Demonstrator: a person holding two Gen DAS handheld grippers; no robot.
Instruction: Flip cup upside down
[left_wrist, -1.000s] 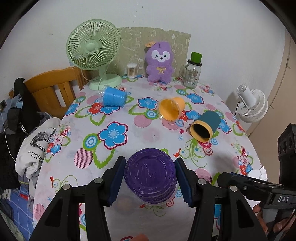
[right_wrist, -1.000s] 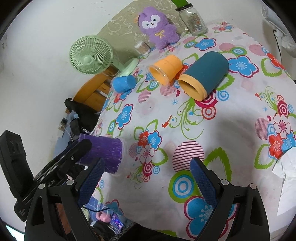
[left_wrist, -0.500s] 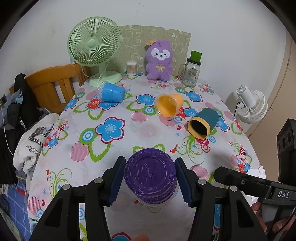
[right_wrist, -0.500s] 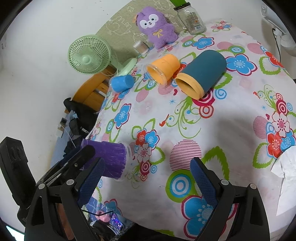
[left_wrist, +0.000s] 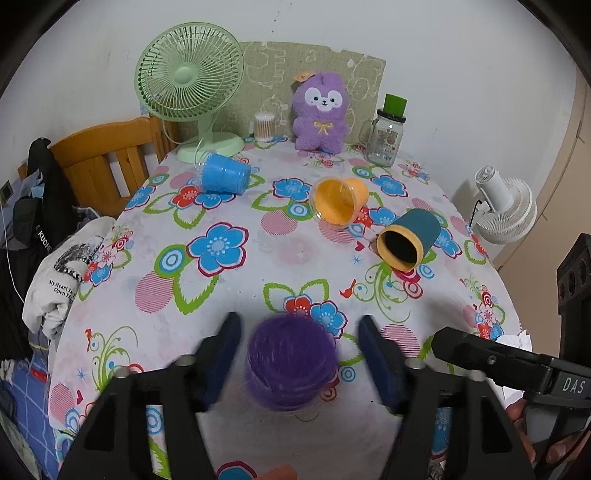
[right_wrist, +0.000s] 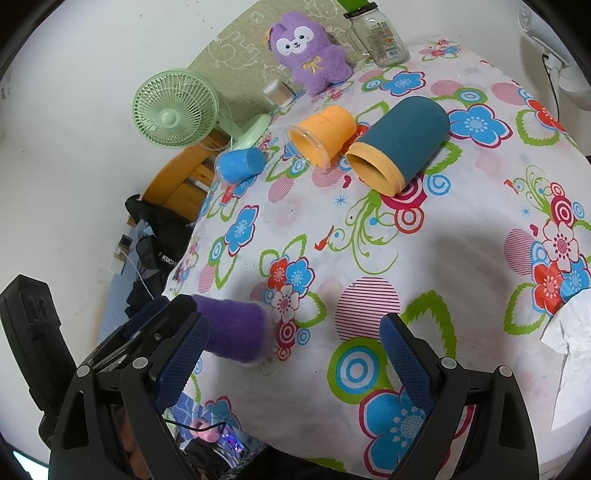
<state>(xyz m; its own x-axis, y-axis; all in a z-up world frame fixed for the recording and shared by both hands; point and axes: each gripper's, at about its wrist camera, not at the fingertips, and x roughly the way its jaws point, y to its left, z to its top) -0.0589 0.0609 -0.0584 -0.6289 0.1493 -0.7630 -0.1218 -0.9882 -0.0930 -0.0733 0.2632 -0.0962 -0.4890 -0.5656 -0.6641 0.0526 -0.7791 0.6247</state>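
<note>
left wrist view: left gripper (left_wrist: 297, 354) has its jaws spread wide w/ gaps on both sides of the purple cup (left_wrist: 291, 367), which is blurred and sits bottom-up on the floral cloth (left_wrist: 236, 291) near the front edge; blue cup (left_wrist: 224, 178), orange cup (left_wrist: 339, 200) and teal cup (left_wrist: 408, 240) lie on their sides farther back. right wrist view: right gripper (right_wrist: 293, 350) is wide apart w/ nothing between the pads, over the cloth, purple cup (right_wrist: 236, 334) at its left by the other gripper's tip.

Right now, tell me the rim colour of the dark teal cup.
Orange-yellow; the dark teal cup shows it best in the right wrist view.
</note>
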